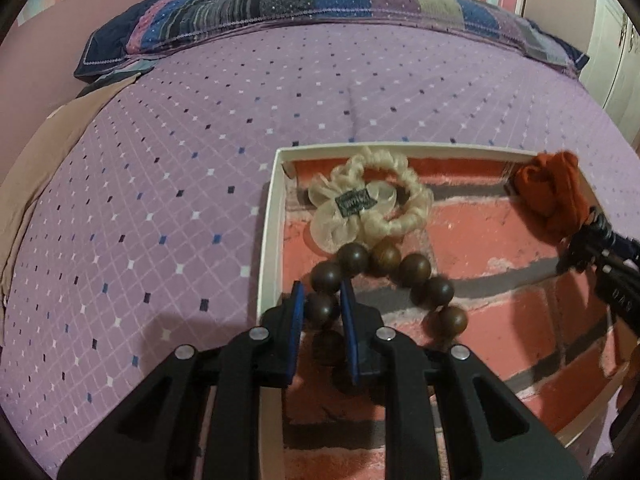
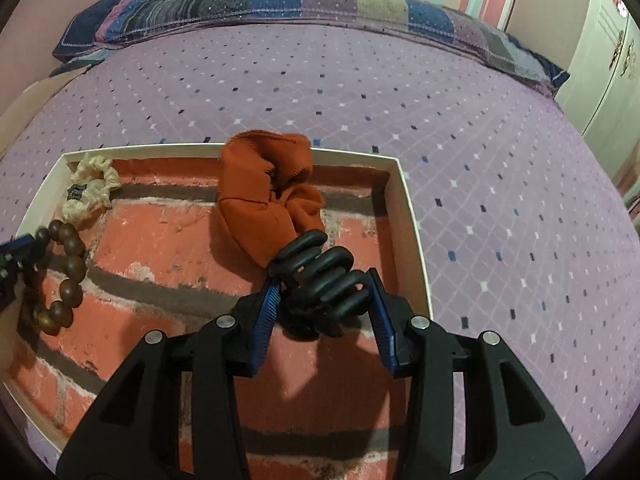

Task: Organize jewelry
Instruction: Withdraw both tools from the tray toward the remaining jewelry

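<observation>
My left gripper is shut on one bead of a brown wooden bead bracelet, low over the near left part of a white-rimmed box with a brick-pattern floor. The other beads curve away to the right. A cream scrunchie lies in the box's far left corner. My right gripper is shut on a black claw clip carrying an orange fabric bow, above the box's far right part. In the right wrist view the bracelet, the scrunchie and the left gripper sit at the left.
The box rests on a bed with a lilac diamond-pattern cover. A patchwork pillow lies along the far edge under a striped wall. A pale wardrobe stands to the right, and beige cloth hangs at the left edge.
</observation>
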A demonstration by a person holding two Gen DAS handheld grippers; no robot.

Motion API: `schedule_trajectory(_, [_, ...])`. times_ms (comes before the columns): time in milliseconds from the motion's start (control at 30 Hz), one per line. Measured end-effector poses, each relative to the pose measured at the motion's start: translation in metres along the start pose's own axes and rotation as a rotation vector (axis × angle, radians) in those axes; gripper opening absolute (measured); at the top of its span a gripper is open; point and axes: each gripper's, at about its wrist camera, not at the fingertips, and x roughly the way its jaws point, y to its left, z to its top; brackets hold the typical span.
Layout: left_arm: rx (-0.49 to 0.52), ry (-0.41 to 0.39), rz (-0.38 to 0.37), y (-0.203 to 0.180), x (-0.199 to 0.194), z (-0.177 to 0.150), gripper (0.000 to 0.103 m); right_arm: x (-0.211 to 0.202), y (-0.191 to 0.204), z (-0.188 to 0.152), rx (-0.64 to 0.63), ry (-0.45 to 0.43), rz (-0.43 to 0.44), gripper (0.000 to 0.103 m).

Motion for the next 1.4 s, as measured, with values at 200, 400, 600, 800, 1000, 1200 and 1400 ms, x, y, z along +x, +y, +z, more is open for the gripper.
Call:
schedule_trajectory(200, [0.051,0.002,0.052,-0.010,-0.006,-0.005,0.022,0.004,0.001,0.001,-0.022,0.050,0.001,0.064])
schedule_trajectory(400, [0.059,-0.065,0.012,-0.009,-0.046,-0.006,0.052,-0.025,0.001,-0.003,-0.054,0.029,0.077,0.077])
schedule_trajectory(600, [0.042,-0.170,-0.018,0.007,-0.116,-0.012,0.079,-0.087,-0.021,-0.002,-0.065,-0.061,0.068,0.092])
schedule_trajectory(800, [0.000,-0.264,-0.033,0.031,-0.187,-0.044,0.094,-0.152,-0.041,-0.026,-0.032,-0.162,0.025,0.099])
schedule_trajectory(1000, [-0.003,-0.312,0.006,0.049,-0.231,-0.090,0.094,-0.199,-0.037,-0.065,-0.088,-0.214,-0.048,0.099])
schedule_trajectory(1200, [-0.026,-0.336,-0.002,0.063,-0.254,-0.137,0.096,-0.232,-0.032,-0.106,-0.077,-0.251,-0.031,0.099])
schedule_trajectory(1400, [-0.035,-0.334,0.029,0.069,-0.254,-0.190,0.096,-0.249,-0.010,-0.161,-0.087,-0.279,-0.033,0.099])
